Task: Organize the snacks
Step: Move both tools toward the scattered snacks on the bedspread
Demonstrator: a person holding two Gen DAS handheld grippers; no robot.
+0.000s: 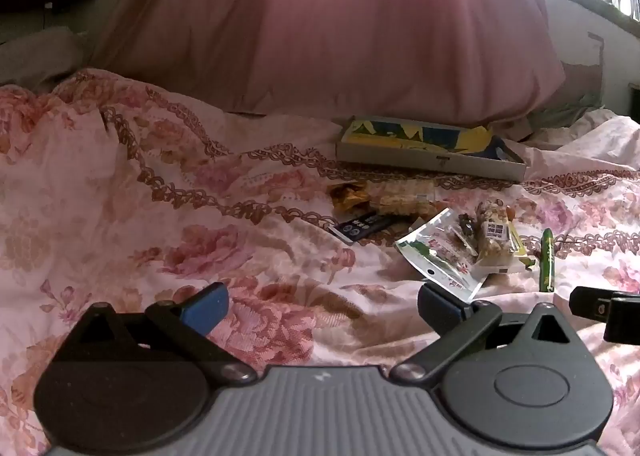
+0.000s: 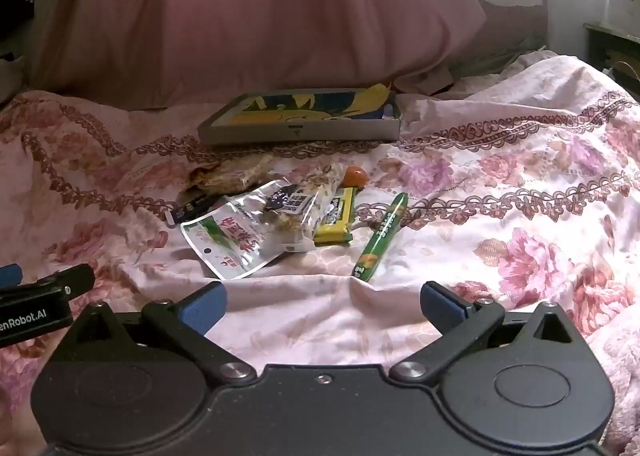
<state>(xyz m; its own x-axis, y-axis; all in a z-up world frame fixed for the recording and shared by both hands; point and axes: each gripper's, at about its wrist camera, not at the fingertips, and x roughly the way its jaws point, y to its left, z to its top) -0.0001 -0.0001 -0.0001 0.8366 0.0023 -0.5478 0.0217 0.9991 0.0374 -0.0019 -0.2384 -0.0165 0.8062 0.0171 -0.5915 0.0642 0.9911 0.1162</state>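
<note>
Claws [image 1: 322, 310] [image 2: 323, 308] gape wide, holding nothing.

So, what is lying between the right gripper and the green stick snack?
Nothing: in the right wrist view only bare floral bedsheet separates the open right gripper from the green stick snack. The other packets lie further left.
</note>
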